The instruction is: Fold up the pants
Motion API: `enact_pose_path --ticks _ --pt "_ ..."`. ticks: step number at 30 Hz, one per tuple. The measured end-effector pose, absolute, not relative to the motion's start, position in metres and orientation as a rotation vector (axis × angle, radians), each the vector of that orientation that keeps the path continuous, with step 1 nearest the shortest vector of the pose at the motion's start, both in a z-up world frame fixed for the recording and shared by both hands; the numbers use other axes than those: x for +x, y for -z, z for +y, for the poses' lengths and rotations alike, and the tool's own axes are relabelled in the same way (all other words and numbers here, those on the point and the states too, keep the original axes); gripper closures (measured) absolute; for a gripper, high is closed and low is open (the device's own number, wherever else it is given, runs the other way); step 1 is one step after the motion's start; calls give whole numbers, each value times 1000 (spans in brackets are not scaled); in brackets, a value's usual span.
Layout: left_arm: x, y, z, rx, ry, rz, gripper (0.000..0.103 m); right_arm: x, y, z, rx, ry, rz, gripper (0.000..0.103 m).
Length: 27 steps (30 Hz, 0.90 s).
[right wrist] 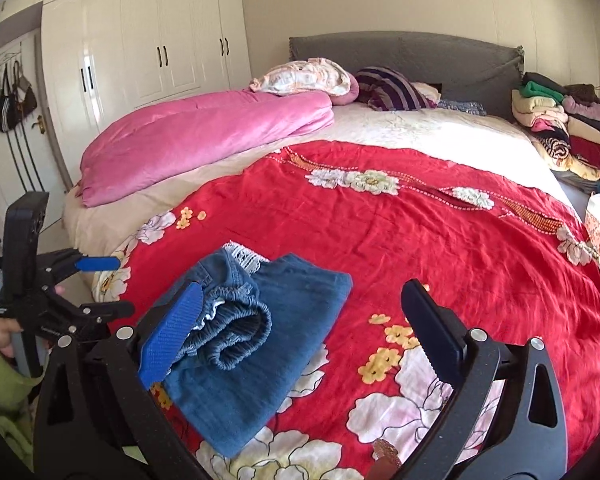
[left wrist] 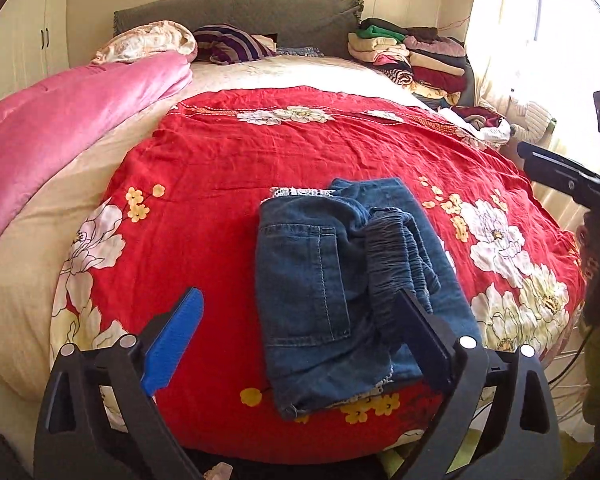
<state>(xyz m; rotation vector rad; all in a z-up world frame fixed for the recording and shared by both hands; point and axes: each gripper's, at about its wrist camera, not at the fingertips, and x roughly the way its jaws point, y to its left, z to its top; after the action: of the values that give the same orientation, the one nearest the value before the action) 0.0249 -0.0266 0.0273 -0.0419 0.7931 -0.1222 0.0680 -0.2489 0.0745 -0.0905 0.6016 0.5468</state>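
The blue denim pants [left wrist: 320, 280] lie folded into a compact bundle on the red floral bedspread [left wrist: 220, 152], back pocket up, with the gathered elastic waistband [left wrist: 396, 248] on top. My left gripper [left wrist: 300, 320] hovers over the bundle's near edge, open wide, with nothing pinched between the blue pad [left wrist: 176, 340] and the black finger [left wrist: 424, 336]. In the right wrist view the pants [right wrist: 260, 344] sit low and left. My right gripper [right wrist: 300, 320] is open beside them, its blue pad [right wrist: 172, 332] in front of the waistband. The left gripper [right wrist: 124, 285] shows at the left, held by a hand.
A pink quilt [right wrist: 204, 140] lies along the bed's far left, with pillows [right wrist: 392, 88] against the grey headboard [right wrist: 404, 56]. Stacks of folded clothes [right wrist: 568, 120] fill the back right corner. White wardrobes [right wrist: 148, 40] and hanging bags [right wrist: 12, 100] stand left of the bed.
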Motion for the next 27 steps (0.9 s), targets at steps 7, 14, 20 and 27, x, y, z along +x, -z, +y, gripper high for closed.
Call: enact_pose_path --ticks 7,14,20,27 --pt "44 -15 -24 -37 105 819 8 75 -46 -243 -76 -543 688 9" --pt "73 11 -20 -49 80 867 8 100 2 -233 -8 -518 840 9" --pt "97 36 -16 -141 128 924 9 128 36 -233 179 -577 981 9" --pt "103 43 -27 -221 186 929 51 132 48 -219 154 -654 981 57"
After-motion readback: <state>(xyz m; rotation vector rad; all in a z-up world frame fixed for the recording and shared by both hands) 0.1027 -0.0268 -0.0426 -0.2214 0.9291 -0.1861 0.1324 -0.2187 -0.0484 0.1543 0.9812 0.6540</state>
